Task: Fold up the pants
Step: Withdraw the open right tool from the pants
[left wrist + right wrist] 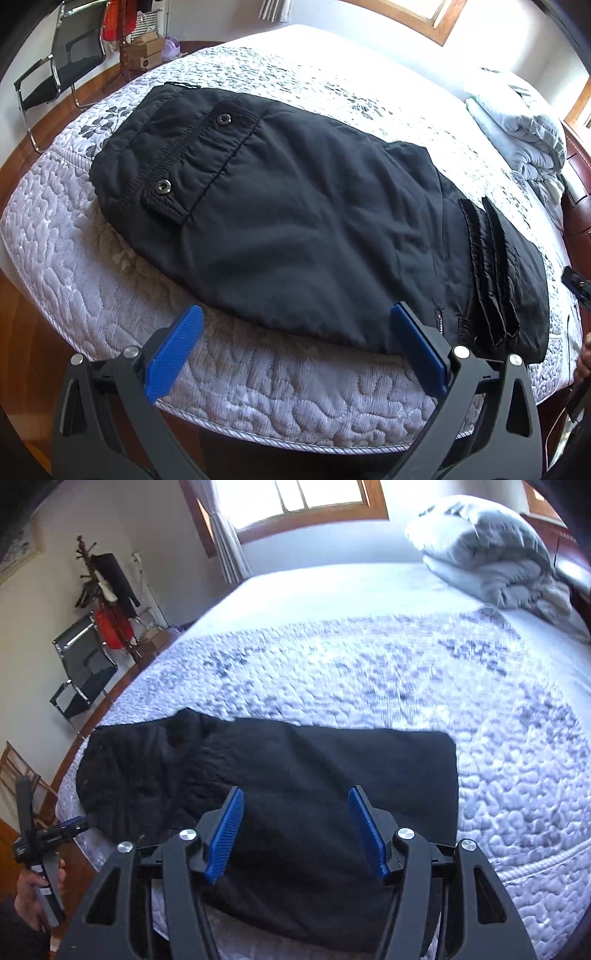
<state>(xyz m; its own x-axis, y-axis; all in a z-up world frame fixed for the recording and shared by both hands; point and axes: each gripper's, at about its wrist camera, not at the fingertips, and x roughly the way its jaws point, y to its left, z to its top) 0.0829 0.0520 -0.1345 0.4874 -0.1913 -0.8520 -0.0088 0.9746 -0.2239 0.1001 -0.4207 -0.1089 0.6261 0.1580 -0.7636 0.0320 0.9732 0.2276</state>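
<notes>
Black pants (295, 221) lie folded on the quilted bed (110, 288), waistband with two metal snaps at the left, leg hems stacked at the right. They also show in the right wrist view (295, 775) as a dark rectangle near the bed's front edge. My left gripper (295, 317) is open and empty, hovering at the pants' near edge. My right gripper (295, 797) is open and empty, held just above the pants' near part. The left gripper (74, 827) shows at the left of the right wrist view.
A folded grey duvet (491, 554) lies at the bed's far right corner. A black chair (55, 62) and cardboard boxes (144, 51) stand on the wooden floor to the left. A coat rack (107, 587) stands by the wall, and a window (314, 498) is behind the bed.
</notes>
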